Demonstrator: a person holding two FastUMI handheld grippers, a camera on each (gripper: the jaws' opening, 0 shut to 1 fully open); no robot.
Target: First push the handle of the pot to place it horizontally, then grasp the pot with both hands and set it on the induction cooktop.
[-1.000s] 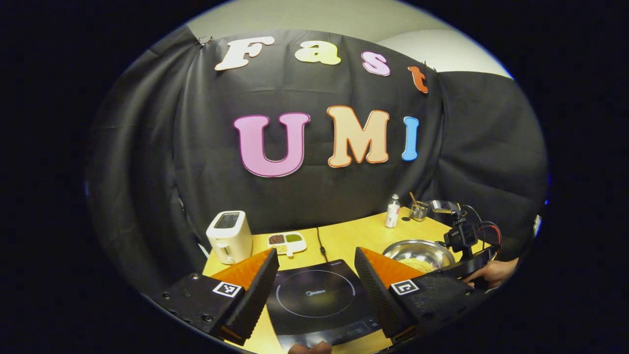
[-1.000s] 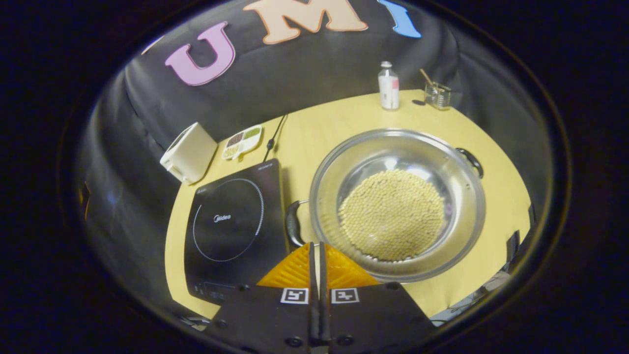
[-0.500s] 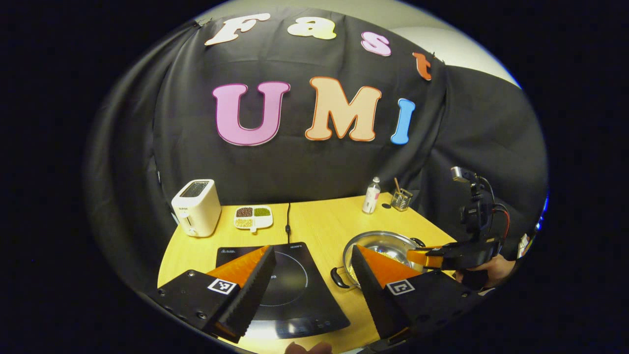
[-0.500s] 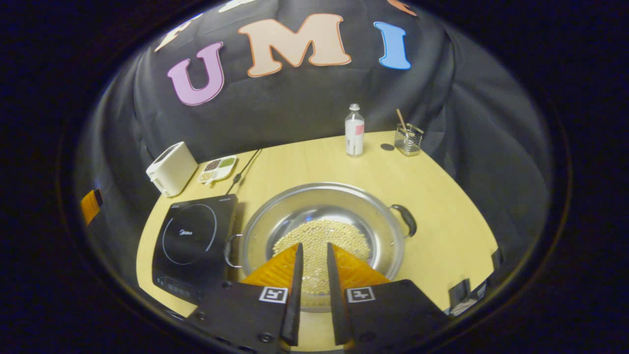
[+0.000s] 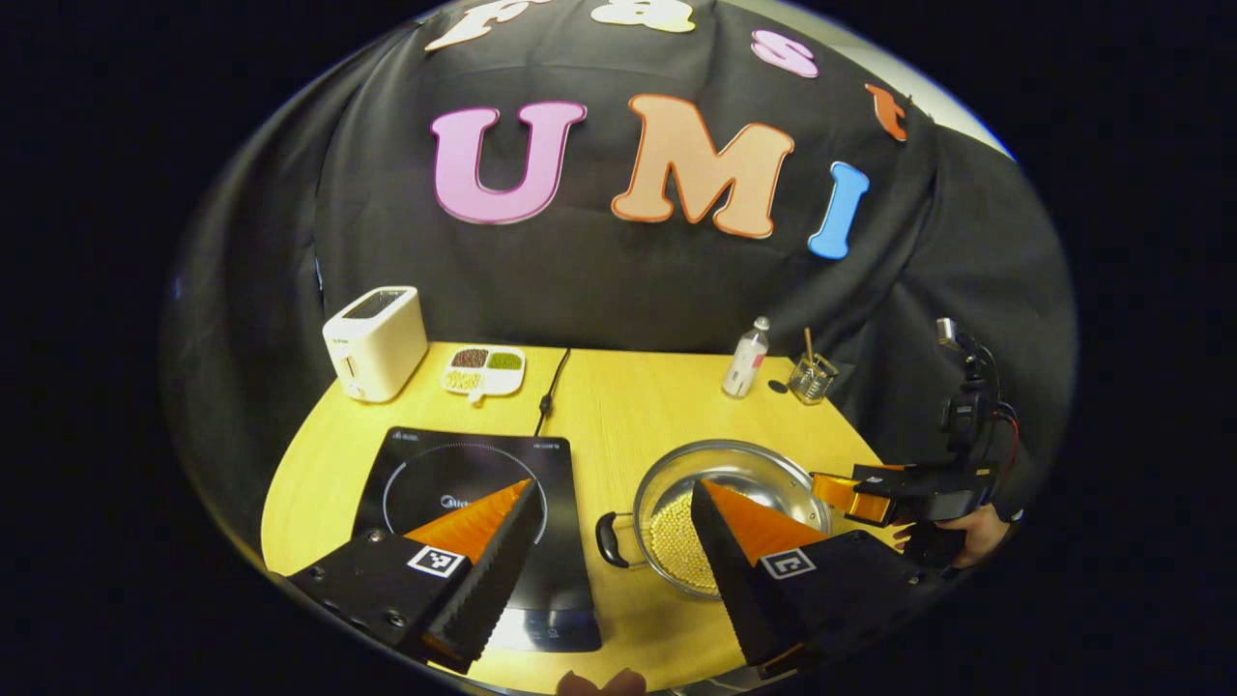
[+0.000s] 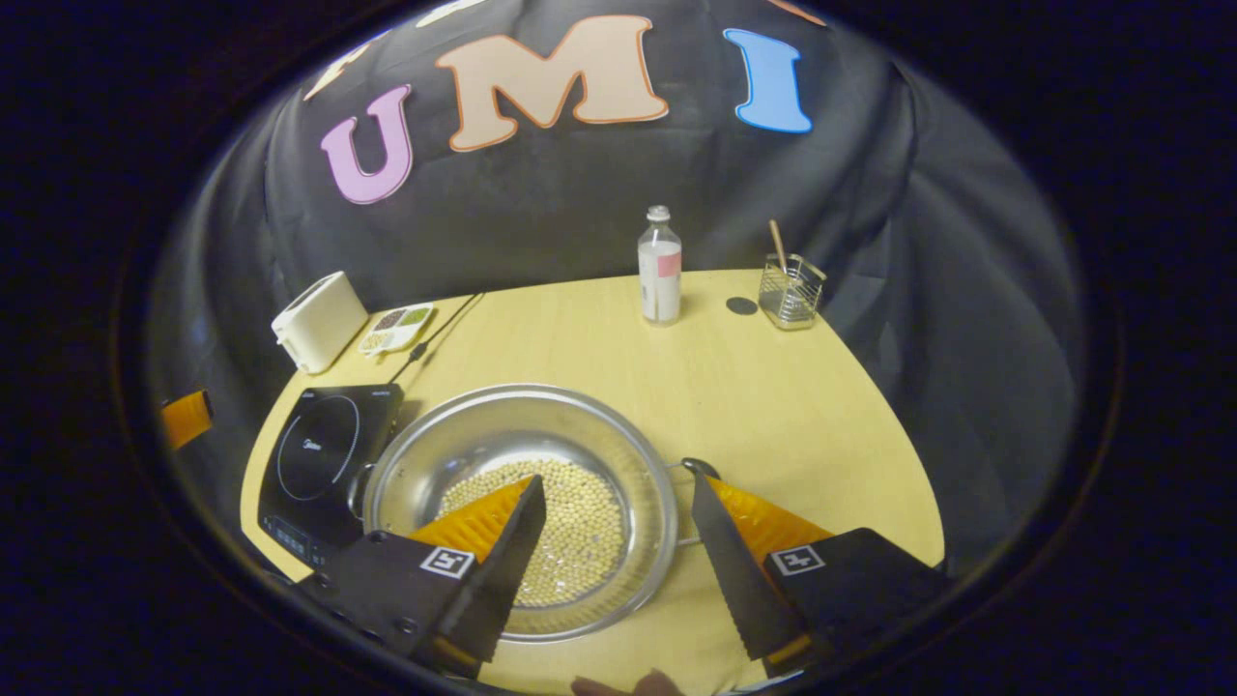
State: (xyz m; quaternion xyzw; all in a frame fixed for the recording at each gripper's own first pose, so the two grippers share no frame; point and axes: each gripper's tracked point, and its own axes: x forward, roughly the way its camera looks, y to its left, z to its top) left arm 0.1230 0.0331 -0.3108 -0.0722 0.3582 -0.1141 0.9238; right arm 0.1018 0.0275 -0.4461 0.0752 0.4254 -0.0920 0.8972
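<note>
So the round stainless steel pot (image 6: 517,503) with pale beans in it sits on the yellow wooden worktop (image 6: 773,387), just right of the flat black induction cooktop (image 5: 464,483), not on it. Left gripper (image 5: 614,561) has its fingers spread wide, hovering over the gap between the cooktop and the pot's black left handle (image 5: 607,539), holding nothing. Right gripper (image 6: 618,551) is wide too, its fingers straddling the pot's right rim near the other black handle (image 6: 698,468), not clamped. A white toaster (image 5: 375,343), divided snack dish (image 5: 483,370) and clear bottle (image 6: 659,266) stand at the back
</note>
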